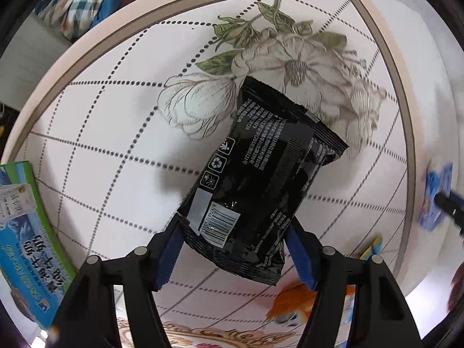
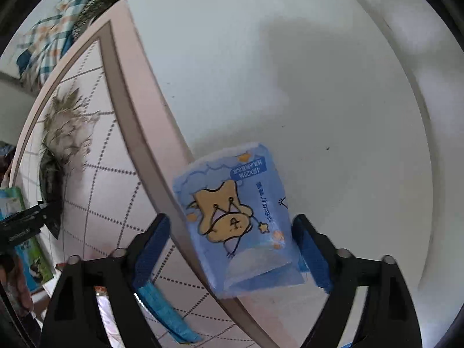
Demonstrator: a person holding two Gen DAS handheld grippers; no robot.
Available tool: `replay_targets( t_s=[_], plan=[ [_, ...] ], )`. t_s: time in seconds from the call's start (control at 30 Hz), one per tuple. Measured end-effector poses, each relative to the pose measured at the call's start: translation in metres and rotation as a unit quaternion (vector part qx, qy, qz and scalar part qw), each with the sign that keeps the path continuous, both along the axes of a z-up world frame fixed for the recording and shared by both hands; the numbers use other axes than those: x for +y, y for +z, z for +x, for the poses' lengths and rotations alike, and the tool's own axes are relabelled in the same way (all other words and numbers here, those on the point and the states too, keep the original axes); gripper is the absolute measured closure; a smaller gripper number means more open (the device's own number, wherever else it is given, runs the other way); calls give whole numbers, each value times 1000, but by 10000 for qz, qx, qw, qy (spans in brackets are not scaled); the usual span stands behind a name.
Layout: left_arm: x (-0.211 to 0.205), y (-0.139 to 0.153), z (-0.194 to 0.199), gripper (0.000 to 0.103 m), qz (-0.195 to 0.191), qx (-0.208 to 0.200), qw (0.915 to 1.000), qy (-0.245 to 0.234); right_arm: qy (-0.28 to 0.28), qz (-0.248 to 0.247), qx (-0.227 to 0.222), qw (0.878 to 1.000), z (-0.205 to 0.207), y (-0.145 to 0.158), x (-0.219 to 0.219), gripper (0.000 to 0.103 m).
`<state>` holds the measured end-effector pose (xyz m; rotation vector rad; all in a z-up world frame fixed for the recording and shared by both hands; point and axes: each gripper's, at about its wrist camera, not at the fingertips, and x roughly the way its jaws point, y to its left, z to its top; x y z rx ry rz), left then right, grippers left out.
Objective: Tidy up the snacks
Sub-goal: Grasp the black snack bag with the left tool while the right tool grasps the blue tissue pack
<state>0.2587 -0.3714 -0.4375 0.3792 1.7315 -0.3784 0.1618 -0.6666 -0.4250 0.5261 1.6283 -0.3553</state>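
Left wrist: one black packet (image 1: 258, 179), right wrist: one blue packet (image 2: 240, 220)

In the left wrist view, the snack packet (image 1: 261, 179) sits mid-frame between the two pads of the left tongs (image 1: 232, 249), its near end in their grip and its far end slanting toward the upper right over the worktop (image 1: 116, 116). A carton (image 1: 26, 240) lies at the left edge of the frame, on the worktop. At the far right edge, the right tongs (image 1: 448, 203) and their pouch appear beyond the worktop's border.

In the right wrist view, the pouch (image 2: 237, 220) sits between the pads of the right tongs (image 2: 232, 252), lower centre, straddling the worktop's rim (image 2: 139, 121); the floor (image 2: 319, 72) fills the right of the frame.
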Motion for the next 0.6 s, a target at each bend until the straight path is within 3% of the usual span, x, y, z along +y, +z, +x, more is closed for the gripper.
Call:
replay_targets(
  t_s=[0.23, 0.6],
  plan=[
    [-5, 14, -8, 32, -374, -60, 9993, -14, 425, -140, 1, 9990, 13, -3, 13, 0],
    [-58, -12, 32, 32, -196, -248, 9992, -230, 607, -335, 236, 9973, 30, -28, 18, 0]
  ],
)
